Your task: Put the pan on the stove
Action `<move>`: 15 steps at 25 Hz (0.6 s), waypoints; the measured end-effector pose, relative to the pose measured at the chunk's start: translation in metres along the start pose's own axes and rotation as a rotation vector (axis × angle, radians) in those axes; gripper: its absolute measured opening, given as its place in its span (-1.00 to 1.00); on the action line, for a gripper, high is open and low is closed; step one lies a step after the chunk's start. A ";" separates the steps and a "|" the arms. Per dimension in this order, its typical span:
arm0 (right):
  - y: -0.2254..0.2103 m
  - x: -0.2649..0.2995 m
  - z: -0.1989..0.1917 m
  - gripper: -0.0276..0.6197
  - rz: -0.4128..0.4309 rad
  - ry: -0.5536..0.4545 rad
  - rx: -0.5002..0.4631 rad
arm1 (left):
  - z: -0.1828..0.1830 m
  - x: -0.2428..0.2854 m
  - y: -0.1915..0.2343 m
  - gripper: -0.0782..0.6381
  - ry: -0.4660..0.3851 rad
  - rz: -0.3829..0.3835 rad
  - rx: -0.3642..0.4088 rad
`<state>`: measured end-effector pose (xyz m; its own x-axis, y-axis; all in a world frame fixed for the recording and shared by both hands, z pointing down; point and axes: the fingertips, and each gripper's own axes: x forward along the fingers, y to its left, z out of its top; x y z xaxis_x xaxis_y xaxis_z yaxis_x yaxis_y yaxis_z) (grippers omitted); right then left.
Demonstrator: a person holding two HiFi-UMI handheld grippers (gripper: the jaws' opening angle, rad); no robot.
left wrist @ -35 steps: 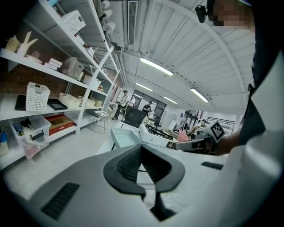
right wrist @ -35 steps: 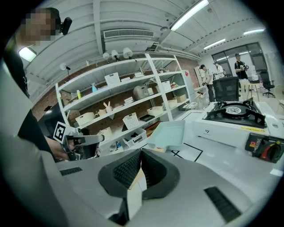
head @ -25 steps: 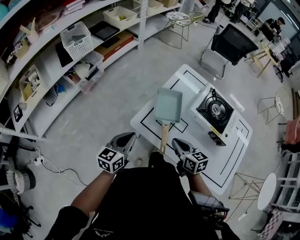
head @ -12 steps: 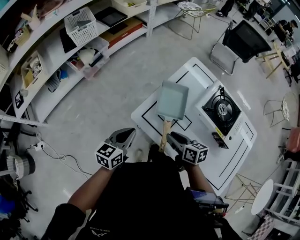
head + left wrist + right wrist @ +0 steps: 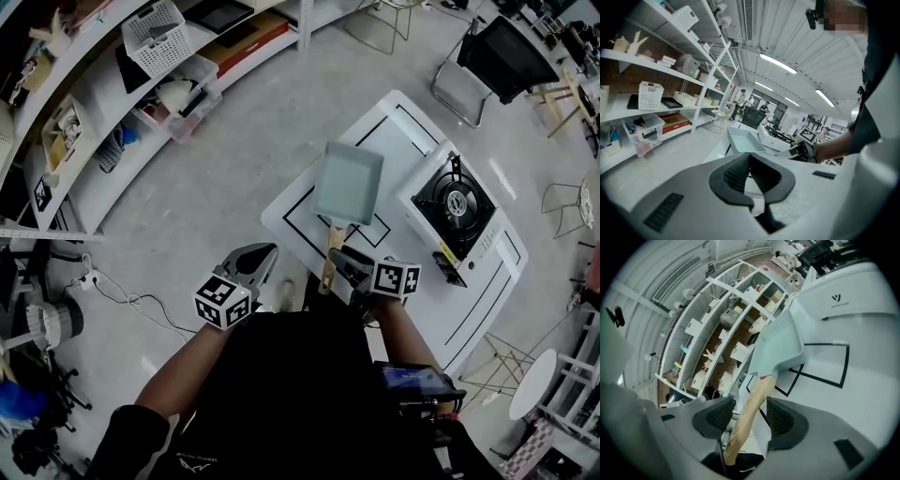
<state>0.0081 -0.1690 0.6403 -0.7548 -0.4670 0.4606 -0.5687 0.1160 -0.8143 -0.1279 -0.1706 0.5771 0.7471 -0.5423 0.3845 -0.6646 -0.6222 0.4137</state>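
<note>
Right gripper view: right gripper [image 5: 750,417] fingers just spreading, pan [image 5: 780,350] handle [image 5: 752,399] loose between (left gripper [image 5: 750,168] fingers pressed together, empty).

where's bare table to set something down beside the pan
Bare white tabletop lies on the near side of the white gas stove with black burner, and at the far corner beyond the pale teal rectangular pan. The strip between pan and stove is narrow and crowded.

Pan [image 5: 348,184] on table [image 5: 389,117], left of stove [image 5: 457,203]; shelves [image 5: 70,94] far left
</note>
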 end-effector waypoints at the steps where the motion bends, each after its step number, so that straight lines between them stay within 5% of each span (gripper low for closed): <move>1: -0.001 0.003 0.001 -0.18 0.012 0.003 0.026 | 0.000 0.000 0.000 -0.76 0.005 0.000 -0.001; 15: -0.007 0.030 -0.003 -0.22 0.144 0.034 0.221 | -0.004 0.018 -0.004 -0.76 0.058 0.002 -0.012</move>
<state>-0.0119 -0.1813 0.6606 -0.8355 -0.4298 0.3424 -0.3719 -0.0165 -0.9281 -0.1119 -0.1757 0.5857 0.7440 -0.5094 0.4324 -0.6663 -0.6144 0.4226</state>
